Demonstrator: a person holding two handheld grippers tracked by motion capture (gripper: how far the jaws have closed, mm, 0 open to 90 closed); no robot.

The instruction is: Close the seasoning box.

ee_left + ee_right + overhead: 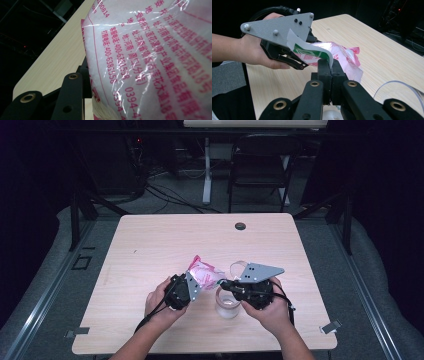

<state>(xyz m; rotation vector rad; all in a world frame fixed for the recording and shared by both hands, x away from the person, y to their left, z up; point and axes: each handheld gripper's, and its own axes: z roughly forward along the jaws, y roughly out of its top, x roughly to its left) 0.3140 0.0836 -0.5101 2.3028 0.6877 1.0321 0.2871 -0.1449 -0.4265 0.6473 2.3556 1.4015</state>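
Pink plastic bag [204, 273] — clamped by left gripper [192, 282], its torn strip [310, 52] pinched by right gripper [329, 65].

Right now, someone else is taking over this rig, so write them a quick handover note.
Left gripper: shut on the pink printed bag, held above the table.
Right gripper: shut on a torn strip at the bag's top, which curls away from it.
Clear glass cup: upright on the table, below the grippers.
Done: bag lifted, tear started.
Left, probably: finish the tear, then pour into the cup. Whether the cup holds anything can't be told.
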